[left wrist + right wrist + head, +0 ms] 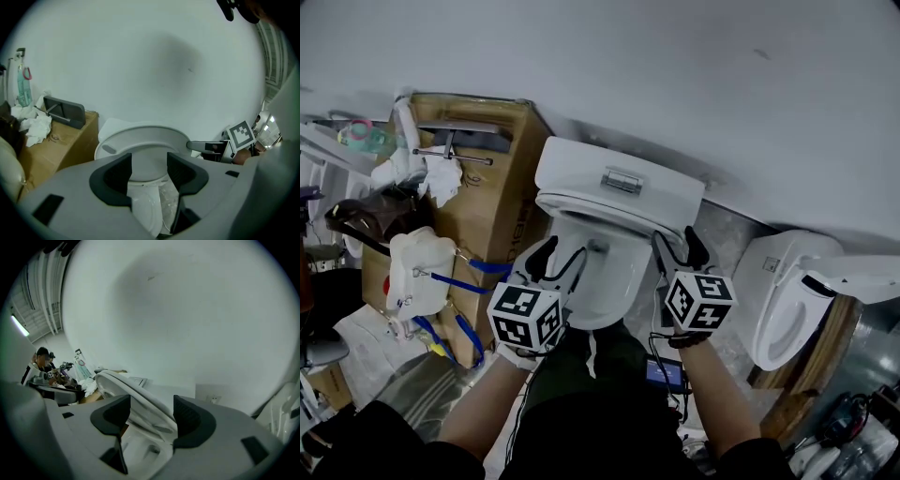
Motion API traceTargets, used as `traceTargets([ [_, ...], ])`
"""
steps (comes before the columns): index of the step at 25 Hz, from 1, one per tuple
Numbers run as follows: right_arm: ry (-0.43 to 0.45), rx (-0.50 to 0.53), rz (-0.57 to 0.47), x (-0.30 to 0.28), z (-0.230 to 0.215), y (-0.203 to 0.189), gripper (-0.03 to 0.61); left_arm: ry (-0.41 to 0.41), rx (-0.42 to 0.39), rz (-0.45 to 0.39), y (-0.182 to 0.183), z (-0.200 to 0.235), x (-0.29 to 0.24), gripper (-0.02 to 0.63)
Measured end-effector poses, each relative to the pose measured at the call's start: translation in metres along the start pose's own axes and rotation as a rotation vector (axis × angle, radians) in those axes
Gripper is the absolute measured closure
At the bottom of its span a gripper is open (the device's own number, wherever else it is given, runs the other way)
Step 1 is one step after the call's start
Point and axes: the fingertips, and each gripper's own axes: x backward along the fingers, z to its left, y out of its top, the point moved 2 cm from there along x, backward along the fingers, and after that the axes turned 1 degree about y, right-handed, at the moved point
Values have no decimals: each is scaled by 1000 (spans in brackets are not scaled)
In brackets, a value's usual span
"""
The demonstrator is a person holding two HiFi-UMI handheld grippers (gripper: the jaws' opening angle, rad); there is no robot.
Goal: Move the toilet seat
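Note:
A white toilet (619,183) stands against the wall, its bowl (602,277) open below me. Its seat (140,138) is tilted partway up over the bowl. My left gripper (562,258) is at the bowl's left front, open, with the seat's underside showing in the gap between its fingers (114,177). My right gripper (678,246) is at the seat's right edge, its jaws spread, and the seat rim (140,404) runs between them. In the left gripper view, the right gripper (208,146) reaches in to the seat's right edge.
A tall cardboard box (502,202) with rags and tools on top stands close on the toilet's left. A second white toilet (787,295) lies to the right. Bags and straps (417,272) hang beside the box. A small screen (664,373) lies on the floor.

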Motion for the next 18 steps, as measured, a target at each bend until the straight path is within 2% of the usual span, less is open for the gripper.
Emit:
traceTargets([
  [5, -25, -15, -28, 26, 0, 9, 267, -39, 26, -1, -5, -14, 30, 368],
  [10, -34, -41, -71, 75, 7, 25, 267, -133, -5, -52, 16, -47, 68, 368],
  [14, -43, -44, -161, 122, 14, 60, 267, -204, -40, -126, 40, -72, 106, 368],
  [18, -45, -53, -282, 179, 28, 98, 267, -246, -71, -177, 48, -88, 147, 368],
])
